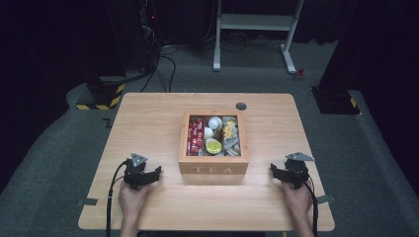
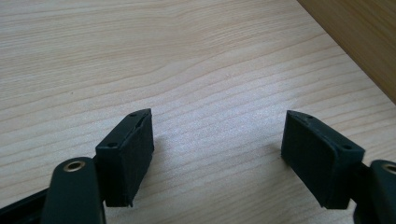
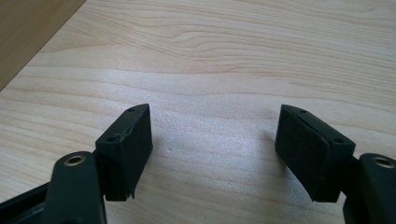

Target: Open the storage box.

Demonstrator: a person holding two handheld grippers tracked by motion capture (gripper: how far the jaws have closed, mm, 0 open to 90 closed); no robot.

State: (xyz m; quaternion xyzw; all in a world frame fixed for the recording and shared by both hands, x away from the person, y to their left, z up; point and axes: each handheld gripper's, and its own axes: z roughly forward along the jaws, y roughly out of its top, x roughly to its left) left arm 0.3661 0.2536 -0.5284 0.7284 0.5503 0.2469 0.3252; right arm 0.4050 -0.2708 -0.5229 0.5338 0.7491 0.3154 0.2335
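A wooden box [image 1: 213,169] marked TEA stands open in the middle of the table, with red packets [image 1: 195,134], white and yellow pods [image 1: 214,143] and pale wrapped bags [image 1: 230,136] in its compartments. My left gripper [image 1: 146,174] rests on the table left of the box, held by a hand; its jaws stand open over bare wood [image 2: 217,140]. The box's side wall [image 2: 359,37] is at the upper right in the left gripper view. My right gripper [image 1: 281,172] rests right of the box, open too [image 3: 212,140], with the box wall [image 3: 28,32] at that view's upper left.
The light wooden table [image 1: 148,113] has a round grey cable port [image 1: 241,106] behind the box. Beyond the table stand a white desk frame [image 1: 257,29], cables on the floor and a black and yellow striped base [image 1: 101,96].
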